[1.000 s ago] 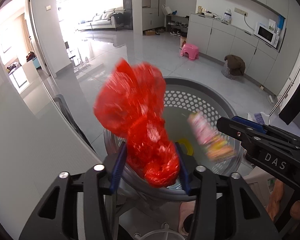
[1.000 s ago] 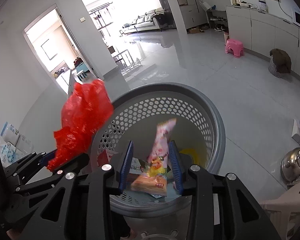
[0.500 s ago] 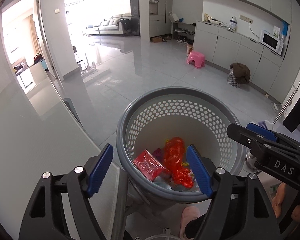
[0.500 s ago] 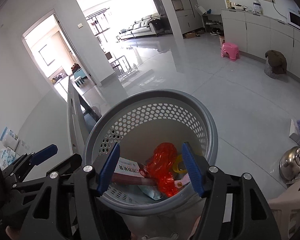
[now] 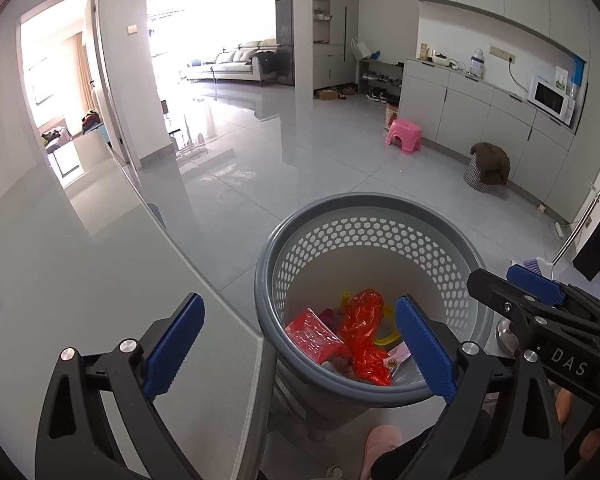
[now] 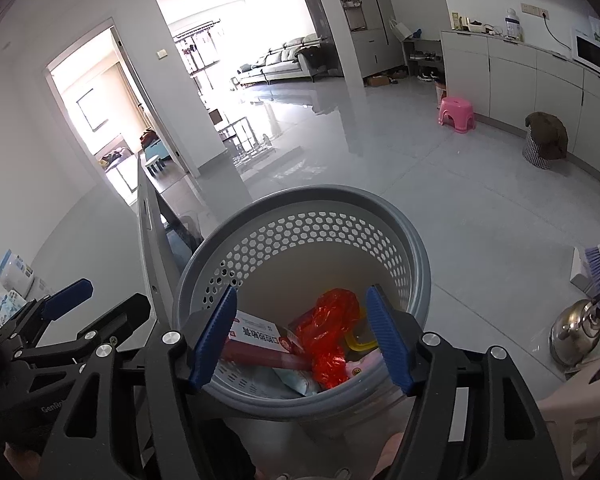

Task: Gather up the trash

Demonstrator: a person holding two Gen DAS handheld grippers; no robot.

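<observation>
Both claws hang spread and empty over the bin — the left claw straddling its near-left rim, the right claw square over the mouth. Trash lies below, at the bottom: a red bag with its long axis running near to far, a red box left of it. Nothing loose shows near either claw — the table lies left.

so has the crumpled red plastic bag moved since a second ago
Yes. The crumpled red plastic bag left the left gripper and dropped down into the grey perforated basket, now resting at its bottom.
</observation>
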